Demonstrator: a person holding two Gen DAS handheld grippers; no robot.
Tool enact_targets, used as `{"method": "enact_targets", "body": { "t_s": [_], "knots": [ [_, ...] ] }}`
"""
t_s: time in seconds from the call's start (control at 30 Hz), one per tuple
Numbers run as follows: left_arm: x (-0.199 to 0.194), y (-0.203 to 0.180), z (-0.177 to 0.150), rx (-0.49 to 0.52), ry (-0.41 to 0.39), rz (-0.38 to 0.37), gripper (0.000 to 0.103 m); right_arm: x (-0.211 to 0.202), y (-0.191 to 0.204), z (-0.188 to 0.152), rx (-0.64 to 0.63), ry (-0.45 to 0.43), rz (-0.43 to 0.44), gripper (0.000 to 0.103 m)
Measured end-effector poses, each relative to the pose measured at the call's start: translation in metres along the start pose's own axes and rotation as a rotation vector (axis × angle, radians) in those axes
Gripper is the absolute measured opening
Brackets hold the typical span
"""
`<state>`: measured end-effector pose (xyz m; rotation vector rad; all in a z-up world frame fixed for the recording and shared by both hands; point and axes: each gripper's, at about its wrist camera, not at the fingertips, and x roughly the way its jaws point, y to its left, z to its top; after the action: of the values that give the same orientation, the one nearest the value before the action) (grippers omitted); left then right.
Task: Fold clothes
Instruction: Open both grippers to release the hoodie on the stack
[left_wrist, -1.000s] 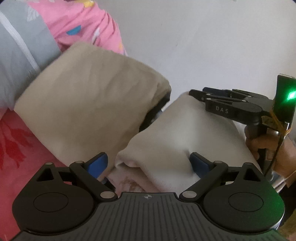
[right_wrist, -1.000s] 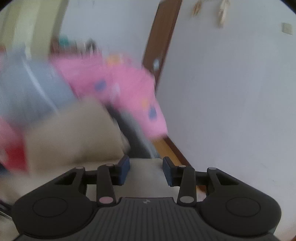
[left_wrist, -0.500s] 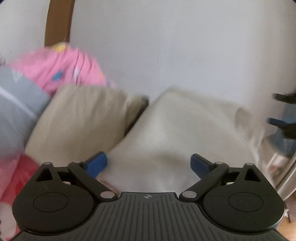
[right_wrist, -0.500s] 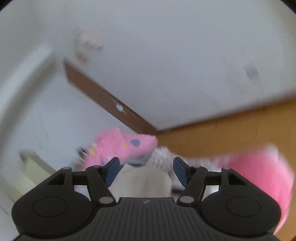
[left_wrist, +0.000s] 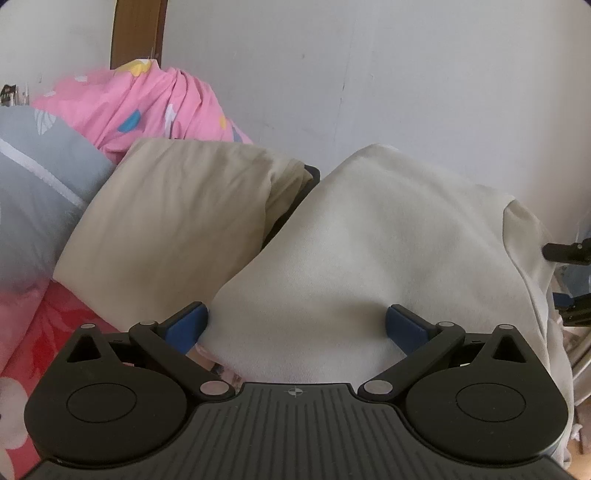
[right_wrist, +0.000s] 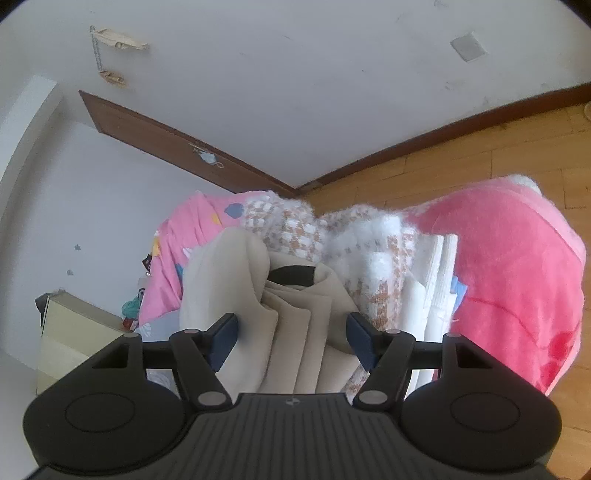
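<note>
Backdrop, left wrist view: white wall (left_wrist: 369, 74) behind a heap of bedding, with a brown door frame (left_wrist: 136, 33) at the top left.
Bedding: pink patterned quilt (left_wrist: 155, 107) and grey pillow (left_wrist: 33, 177) at the left; red floral blanket (left_wrist: 33, 332) underneath.
Clothes: cream soft folded garment (left_wrist: 369, 251) lies just beside a tan folded garment (left_wrist: 173, 221), both on the blanket.
Left gripper (left_wrist: 295, 325): jaws spread wide, cream cloth between them, pads not pressing.
Right gripper, seen from here: only its black tips at the right edge.
Backdrop, right wrist view: wooden plank floor (right_wrist: 461, 166), brown skirting, white wall.
Right gripper (right_wrist: 291, 336): jaws part open around the stacked cream layers (right_wrist: 295, 332); no pinch visible.
Technique: I judge it best to catch all layers evenly before closing, so the fold stays square.
</note>
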<state>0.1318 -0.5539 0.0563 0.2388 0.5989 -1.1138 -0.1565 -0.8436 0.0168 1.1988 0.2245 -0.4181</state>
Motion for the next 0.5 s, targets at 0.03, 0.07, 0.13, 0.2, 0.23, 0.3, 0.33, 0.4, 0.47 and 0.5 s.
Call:
{"method": "enact_targets", "body": {
  "t_s": [0.03,0.07,0.13,0.2,0.23,0.3,0.33,0.4,0.47,0.5],
  "knots": [
    [0.000,0.000,0.000,0.001,0.001,0.001,0.103,0.000,-0.002,0.000,0.005,-0.003,0.011,0.068],
    [0.000,0.000,0.000,0.002,0.002,0.001,0.103,0.000,-0.004,0.001,0.010,-0.005,0.023,0.069],
    [0.001,0.000,0.000,0.002,0.003,0.000,0.103,0.004,-0.003,0.002,-0.019,-0.014,0.039,0.067],
    [0.001,0.001,0.000,0.000,0.002,-0.001,0.103,0.011,0.001,0.003,-0.068,-0.018,0.055,0.046],
    [0.000,0.001,-0.001,-0.001,0.001,-0.002,0.103,0.016,0.003,0.003,-0.098,-0.015,0.066,0.024],
    [0.000,0.001,-0.001,-0.003,0.002,-0.008,0.103,0.012,0.013,0.002,-0.154,-0.055,0.093,0.023],
    [0.001,0.001,-0.001,-0.003,0.002,-0.009,0.103,0.005,0.021,0.000,-0.210,-0.093,0.120,0.022],
    [0.002,0.002,-0.001,-0.004,0.001,-0.010,0.103,-0.004,0.034,-0.008,-0.314,-0.144,0.141,0.022],
    [0.003,0.002,-0.001,-0.005,-0.001,-0.017,0.103,0.005,0.031,-0.011,-0.347,-0.133,0.034,0.027],
    [0.002,0.002,-0.001,-0.005,-0.003,-0.018,0.103,0.011,0.025,-0.010,-0.332,-0.105,-0.016,0.032]
  ]
}}
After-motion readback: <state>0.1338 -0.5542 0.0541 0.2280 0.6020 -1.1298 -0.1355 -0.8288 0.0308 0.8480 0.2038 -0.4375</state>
